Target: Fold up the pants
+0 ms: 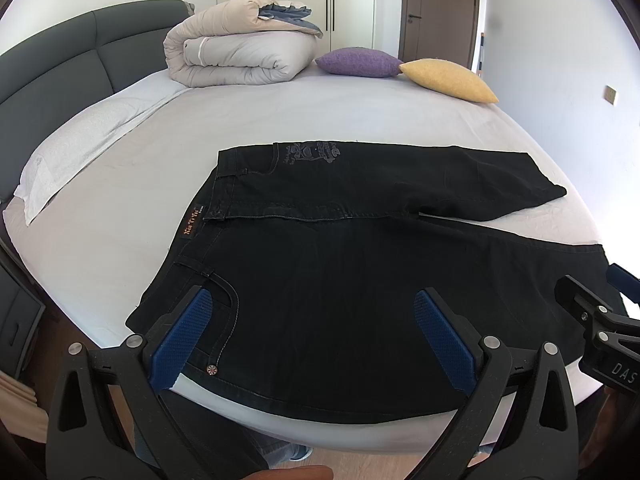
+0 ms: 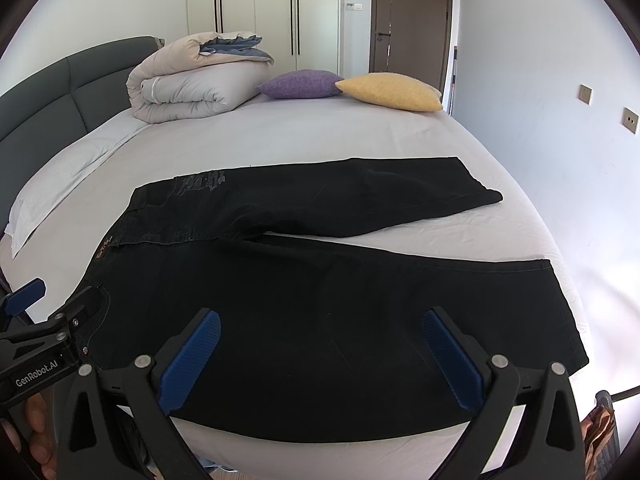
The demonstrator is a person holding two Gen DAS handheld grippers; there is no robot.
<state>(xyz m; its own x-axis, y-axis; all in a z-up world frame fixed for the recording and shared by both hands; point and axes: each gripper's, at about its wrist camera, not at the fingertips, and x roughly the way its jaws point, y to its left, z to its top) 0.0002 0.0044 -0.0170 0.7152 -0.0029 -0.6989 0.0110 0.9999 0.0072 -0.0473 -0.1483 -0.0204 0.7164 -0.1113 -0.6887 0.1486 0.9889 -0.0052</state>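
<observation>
Black pants (image 1: 360, 280) lie spread flat on the bed (image 1: 280, 120), waistband toward the headboard (image 1: 60, 60) side, legs running the other way and parted in a narrow V. The near leg sits along the bed's near edge; the far leg angles away, its hem slightly turned. No fold made yet, as far as I can judge — the whole task is left: one leg over the other, then folding along the length.

Left gripper (image 1: 316, 332) hovers over the hip and pocket area, fingers spread wide, holding nothing. Right gripper (image 2: 320, 352) hovers over the near leg, fingers likewise spread wide and empty. Whether either touches the cloth — cannot tell.

Surface: pale sheet, smooth, soft mattress beneath. A folded duvet (image 1: 240, 52), a purple cushion (image 1: 360, 62) and a yellow cushion (image 1: 448, 80) sit at the far side, well apart from the pants; a pillow (image 1: 80, 152) lies near the headboard.

Room: white wardrobe doors (image 2: 260, 12), a brown door (image 2: 412, 16), wall sockets (image 2: 630, 120).
</observation>
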